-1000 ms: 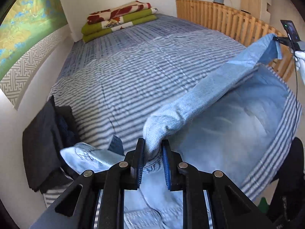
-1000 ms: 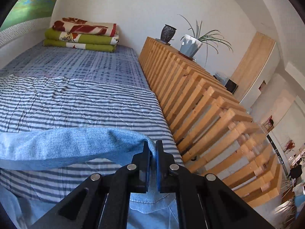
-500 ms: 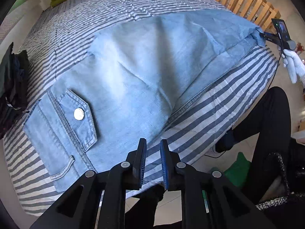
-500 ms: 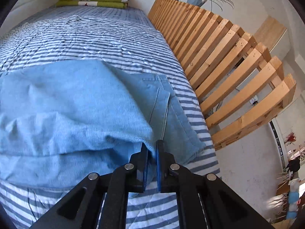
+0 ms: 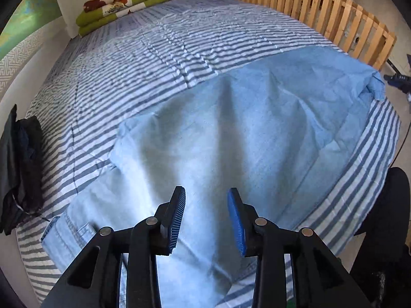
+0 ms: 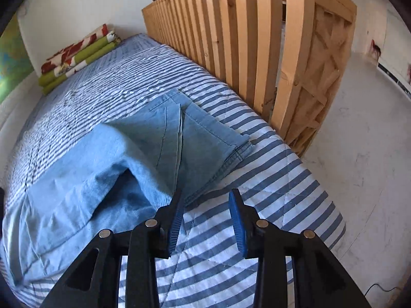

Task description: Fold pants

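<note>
- Since half a second ago we have let go with both grippers: each was pinched on the jeans [image 5: 231, 138], and now both stand wide with nothing between the pads.
- Our left gripper [image 5: 206, 215] hangs above the waist end of the jeans, pointing across the bed [image 5: 154, 51]; its jaws are wide apart and we cannot tell whether the tips touch the cloth.
- Our right gripper [image 6: 205, 215] sits over the bed's near corner, aimed along the wooden slat rail [image 6: 231, 38]. Its jaws are wide too; the left pad [image 6: 177, 213] is just beside the hem end of the jeans [image 6: 123, 154], the right pad over bare striped cover.
- Jeans lie spread along the near edge of the bed, one leg folded over the other, hems near the rail, waist and pocket at the other end.
- Folded blankets [image 5: 128, 2] rest at the far end; dark clothes [image 5: 20, 169] hang at the left edge.
</note>
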`<state>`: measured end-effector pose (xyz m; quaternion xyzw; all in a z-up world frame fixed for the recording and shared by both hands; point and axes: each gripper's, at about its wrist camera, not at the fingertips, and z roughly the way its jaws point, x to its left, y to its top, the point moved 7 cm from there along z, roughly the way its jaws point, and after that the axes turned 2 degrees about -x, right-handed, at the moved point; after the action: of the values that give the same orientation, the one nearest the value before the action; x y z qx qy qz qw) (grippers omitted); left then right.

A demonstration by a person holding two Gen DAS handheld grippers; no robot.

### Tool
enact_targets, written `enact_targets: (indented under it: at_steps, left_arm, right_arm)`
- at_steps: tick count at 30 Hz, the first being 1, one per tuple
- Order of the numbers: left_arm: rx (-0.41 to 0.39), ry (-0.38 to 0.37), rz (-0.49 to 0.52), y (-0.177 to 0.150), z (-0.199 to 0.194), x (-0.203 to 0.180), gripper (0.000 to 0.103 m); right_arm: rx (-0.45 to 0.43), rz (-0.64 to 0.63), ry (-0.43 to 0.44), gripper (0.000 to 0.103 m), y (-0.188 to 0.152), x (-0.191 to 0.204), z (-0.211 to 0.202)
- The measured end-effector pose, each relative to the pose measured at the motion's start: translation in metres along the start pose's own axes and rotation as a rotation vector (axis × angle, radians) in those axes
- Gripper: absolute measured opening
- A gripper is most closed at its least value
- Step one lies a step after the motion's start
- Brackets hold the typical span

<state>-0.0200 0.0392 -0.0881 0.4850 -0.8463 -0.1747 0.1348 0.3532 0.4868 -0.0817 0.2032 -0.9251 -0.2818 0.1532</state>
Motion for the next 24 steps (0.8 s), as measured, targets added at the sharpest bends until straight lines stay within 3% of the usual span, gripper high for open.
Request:
enact_targets:
  at_steps: [5,9,12,15,21,22,23,24]
  left_arm:
    - [0.085,0.008,0.034,-0.008,0.059,-0.02,0.037]
    - [0.068,0.016,0.049,-0.014,0.071,-0.023,0.04]
    - [0.069,-0.019,0.014,-0.015,0.072,-0.017,0.041]
    - [0.062,-0.033,0.006,-0.016,0.072,-0.013,0.042]
    - [0.036,-0.052,-0.011,-0.017,0.073,-0.007,0.044]
    - [0.034,-0.058,-0.018,-0.017,0.074,-0.006,0.044]
    - [0.034,-0.063,-0.024,-0.017,0.073,-0.006,0.044]
    - [0.035,-0.064,-0.026,-0.017,0.073,-0.006,0.044]
  right_arm:
    - [0.04,-0.035,-0.015,0.032,0.044,0.019,0.034]
    - [0.081,-0.117,-0.084,0.032,0.061,0.032,0.077]
    - [0.144,-0.122,-0.118,0.032,0.061,0.028,0.113]
    - [0.209,-0.091,-0.073,0.032,0.05,0.024,0.137]
    - [0.229,-0.13,-0.036,0.038,0.042,0.026,0.141]
    - [0.223,-0.155,-0.033,0.028,0.043,0.03,0.141]
    - [0.219,-0.193,-0.027,0.01,0.044,0.036,0.14]
    - [0.21,-0.234,-0.049,0.003,0.045,0.041,0.139]
